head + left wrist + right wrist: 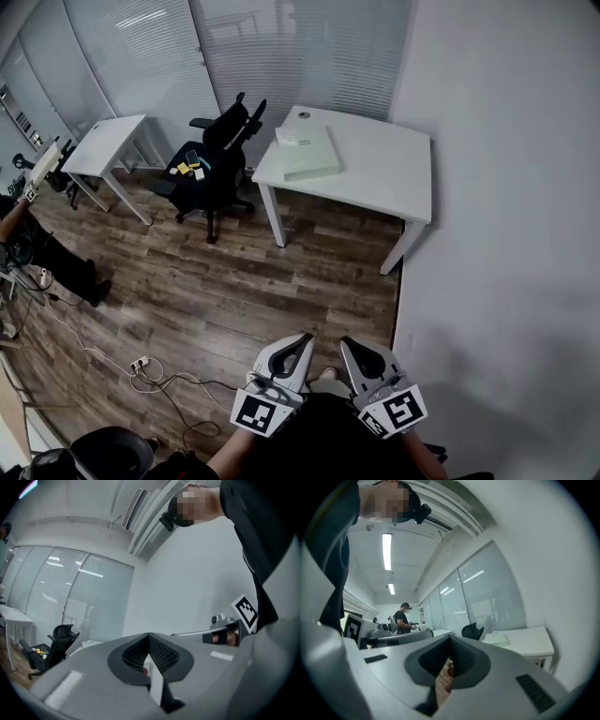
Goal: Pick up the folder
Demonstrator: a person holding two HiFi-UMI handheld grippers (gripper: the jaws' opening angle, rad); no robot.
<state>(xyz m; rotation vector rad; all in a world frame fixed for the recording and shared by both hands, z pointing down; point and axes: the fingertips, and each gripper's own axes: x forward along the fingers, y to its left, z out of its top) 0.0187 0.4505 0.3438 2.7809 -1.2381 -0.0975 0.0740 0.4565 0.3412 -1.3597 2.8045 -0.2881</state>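
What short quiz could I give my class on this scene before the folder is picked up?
1. True or false: the folder lies on the floor.
2. In the head view, what stands left of the folder's white table? A) black office chair B) sofa C) ladder
3. Fill in: the left gripper and right gripper each have jaws ____, holding nothing.
Key: 1 false; 2 A; 3 shut.

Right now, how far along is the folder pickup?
Done: nothing yet; the folder lies flat on the white table. In hand: nothing; left gripper and right gripper are shut and empty, across the floor from it. Left: approach, open, grasp, lift.
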